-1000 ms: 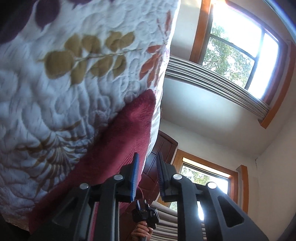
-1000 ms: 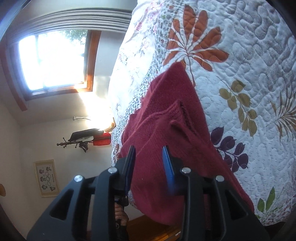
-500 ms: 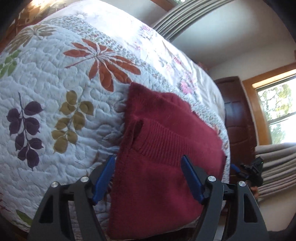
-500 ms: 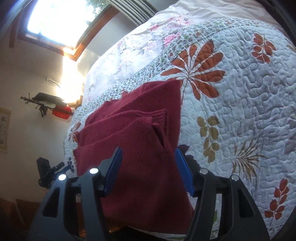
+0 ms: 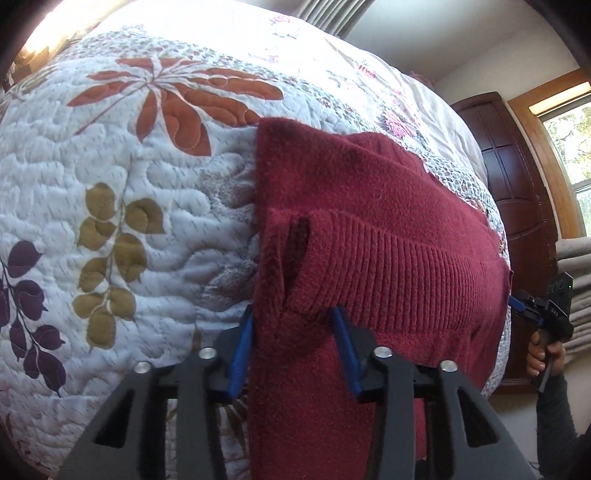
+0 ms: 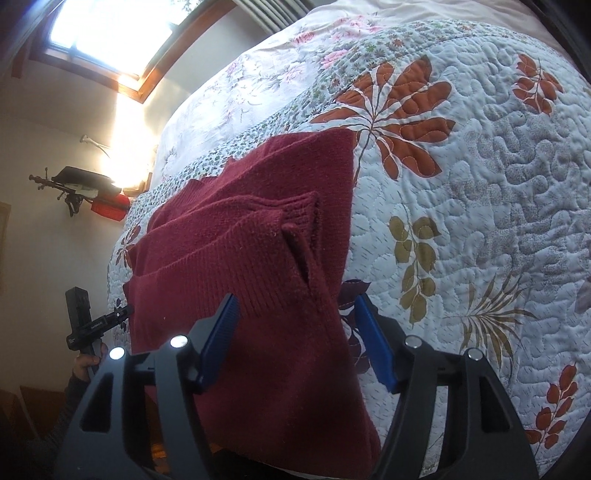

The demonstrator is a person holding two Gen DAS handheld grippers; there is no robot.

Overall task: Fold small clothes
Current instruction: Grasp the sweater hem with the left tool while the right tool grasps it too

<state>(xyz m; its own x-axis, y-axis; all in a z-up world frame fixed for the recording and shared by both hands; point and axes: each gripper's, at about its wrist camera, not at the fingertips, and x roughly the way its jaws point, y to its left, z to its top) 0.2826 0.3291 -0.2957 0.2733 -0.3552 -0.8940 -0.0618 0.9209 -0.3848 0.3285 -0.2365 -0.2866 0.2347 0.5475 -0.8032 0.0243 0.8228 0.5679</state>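
- Quilted bedding, a white leaf-print quilt [image 5: 155,206], fills most of both wrist views, with a dark wooden door [image 5: 517,192] and a sunlit window [image 6: 107,33] at the room's edges.
- Compared with half a second ago, both cameras sit closer to the maroon sweater [image 5: 369,229], which now looms larger, and its ribbed hem [image 5: 406,266] lies folded across the body as before.
- Left gripper [image 5: 295,350] has narrowed its spread: the blue fingers [image 5: 242,350] now bracket the sweater's left edge, one on each side of the cloth, with a gap still between them.
- Right gripper [image 6: 299,339] stays spread wide, straddling the sweater's right edge; its left finger is over the knit, its right one over the quilt.
- Sweater lies folded on the quilt near the bed's edge, its lower part draping over the side toward 6 o'clock in both views.
- At 3 o'clock in the left view, a hand [image 5: 543,354] in a dark sleeve grips the other tool's handle beside the sweater.
- At 9 o'clock in the right view, a black tripod-like stand [image 6: 74,184] with a red object [image 6: 109,208] sits by the wall.
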